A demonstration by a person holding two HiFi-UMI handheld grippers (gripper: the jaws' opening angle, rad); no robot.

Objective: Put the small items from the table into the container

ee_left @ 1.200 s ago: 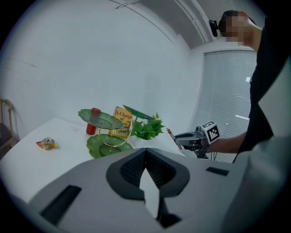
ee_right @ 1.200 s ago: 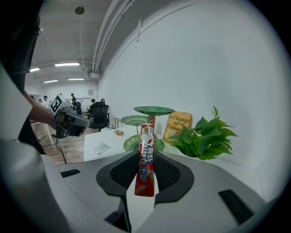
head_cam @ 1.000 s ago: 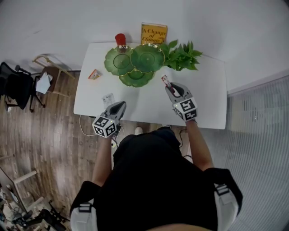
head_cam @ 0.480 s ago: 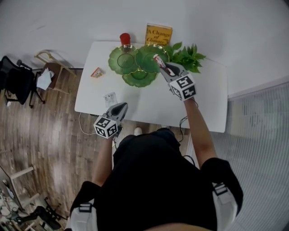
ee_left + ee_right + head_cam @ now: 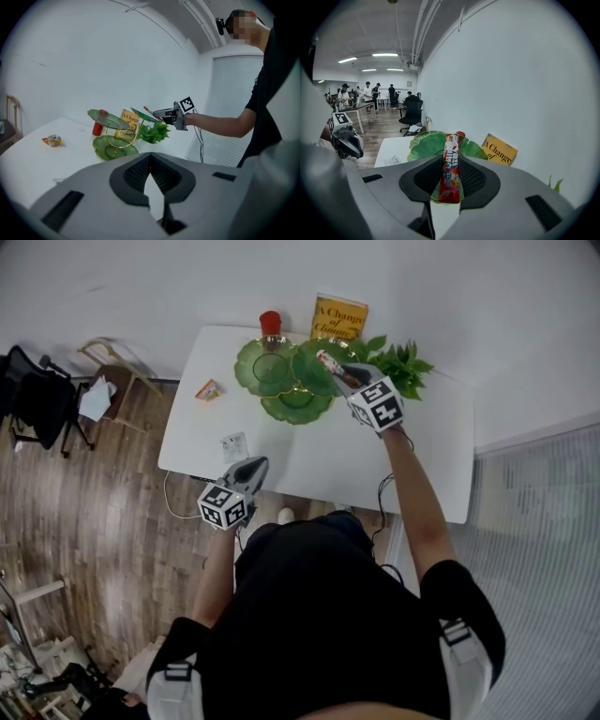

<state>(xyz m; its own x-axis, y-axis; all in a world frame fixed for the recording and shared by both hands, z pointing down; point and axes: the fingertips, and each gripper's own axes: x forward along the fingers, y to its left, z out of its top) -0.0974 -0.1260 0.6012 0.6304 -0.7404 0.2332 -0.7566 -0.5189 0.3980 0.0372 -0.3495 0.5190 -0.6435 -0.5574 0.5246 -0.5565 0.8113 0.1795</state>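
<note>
The orange snack packet (image 5: 208, 390) and the white packet (image 5: 233, 445) lie on the counter (image 5: 309, 451) where they did a second ago. The left tongs (image 5: 257, 463) stay closed and empty near the counter's front edge, just beside the white packet. The right tongs (image 5: 343, 375), gripping a red sachet (image 5: 329, 364), have moved from mid-counter to over the right-hand dish of the green tiered stand (image 5: 270, 371).
</note>
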